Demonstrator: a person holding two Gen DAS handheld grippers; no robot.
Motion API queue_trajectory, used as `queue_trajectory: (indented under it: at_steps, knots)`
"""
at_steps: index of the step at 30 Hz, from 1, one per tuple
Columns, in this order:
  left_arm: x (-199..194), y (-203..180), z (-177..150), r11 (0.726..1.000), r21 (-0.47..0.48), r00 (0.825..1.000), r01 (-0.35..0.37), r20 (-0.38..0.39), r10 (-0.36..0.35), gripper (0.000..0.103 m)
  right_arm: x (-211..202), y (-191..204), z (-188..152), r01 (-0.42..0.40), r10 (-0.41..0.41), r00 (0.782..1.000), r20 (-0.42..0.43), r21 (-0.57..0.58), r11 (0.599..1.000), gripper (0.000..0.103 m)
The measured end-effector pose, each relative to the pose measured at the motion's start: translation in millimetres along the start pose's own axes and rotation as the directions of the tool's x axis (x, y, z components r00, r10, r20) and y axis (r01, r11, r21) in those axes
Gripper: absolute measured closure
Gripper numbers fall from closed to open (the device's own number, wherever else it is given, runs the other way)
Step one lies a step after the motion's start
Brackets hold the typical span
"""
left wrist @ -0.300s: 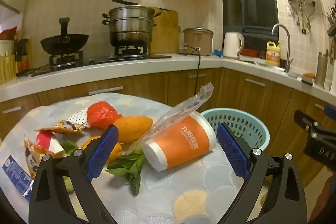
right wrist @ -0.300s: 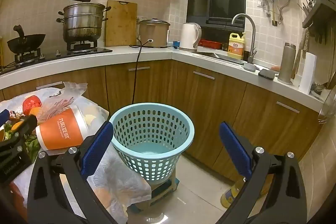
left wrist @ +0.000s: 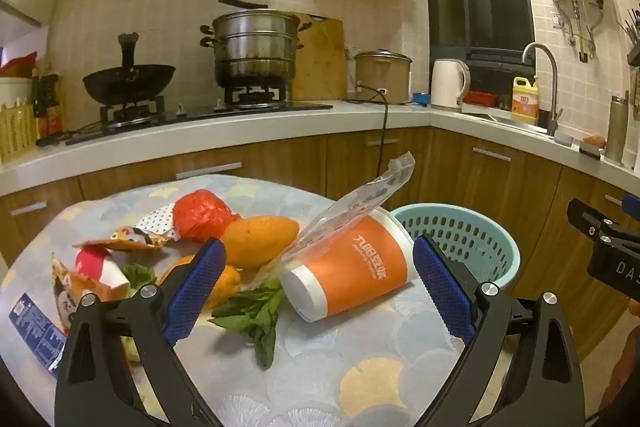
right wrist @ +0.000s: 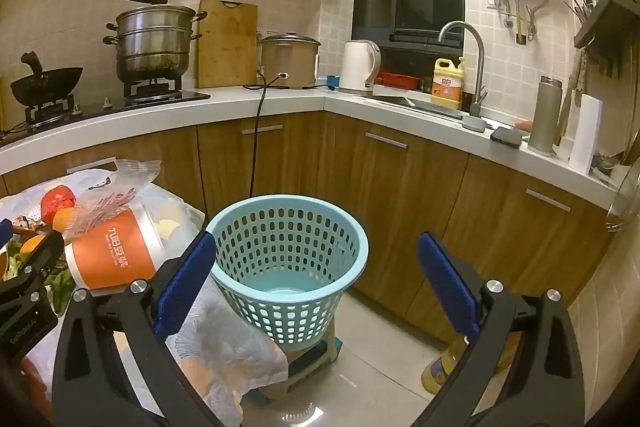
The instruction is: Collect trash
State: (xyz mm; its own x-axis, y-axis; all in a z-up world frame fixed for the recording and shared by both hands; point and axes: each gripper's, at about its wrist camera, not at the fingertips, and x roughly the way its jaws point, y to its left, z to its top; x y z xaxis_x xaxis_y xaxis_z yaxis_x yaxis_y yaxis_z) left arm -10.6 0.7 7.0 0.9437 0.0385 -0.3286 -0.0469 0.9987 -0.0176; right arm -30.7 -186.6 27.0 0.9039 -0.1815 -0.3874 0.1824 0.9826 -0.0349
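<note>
An orange and white paper cup (left wrist: 348,271) lies on its side on the table, a clear plastic bag (left wrist: 352,207) leaning on it. My left gripper (left wrist: 316,287) is open, its blue pads on either side of the cup, a little short of it. Snack wrappers (left wrist: 92,267), a red plastic ball of wrap (left wrist: 200,215), orange fruit (left wrist: 260,235) and green leaves (left wrist: 252,311) lie to the left. The light blue trash basket (right wrist: 288,255) stands on the floor beside the table. My right gripper (right wrist: 316,283) is open and empty above and in front of the basket. The cup also shows in the right wrist view (right wrist: 112,255).
The table wears a patterned cloth (left wrist: 320,379) that hangs over its edge (right wrist: 224,347). Wooden cabinets (right wrist: 400,195) and a white counter run behind. A bottle (right wrist: 444,371) stands on the floor at the right. The basket sits on a small stool (right wrist: 312,359).
My left gripper has edged slightly towards the cup. The right gripper has barely moved.
</note>
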Motion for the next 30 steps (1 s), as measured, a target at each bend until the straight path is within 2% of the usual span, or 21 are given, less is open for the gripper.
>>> queue_trajectory:
  at_steps: [5,8,30]
  knots:
    - [3.8,-3.6,-8.9,1.0,0.002,1.0,-0.01,0.008,0.01,0.011,2.3,2.5,5.6,-0.004,0.004,1.0,-0.004,0.0,1.0,0.008]
    - [4.5,-2.8,-10.4,1.0,-0.003,1.0,-0.013,0.006,0.013,0.011,2.7,-1.0,-2.6,-0.009,0.009,1.0,0.0,0.01,1.0,0.008]
    - [9.9,2.3,-7.9,1.0,-0.023,1.0,-0.009,-0.023,0.008,0.011,7.3,-1.1,-2.5,-0.011,0.011,1.0,-0.022,0.011,1.0,0.008]
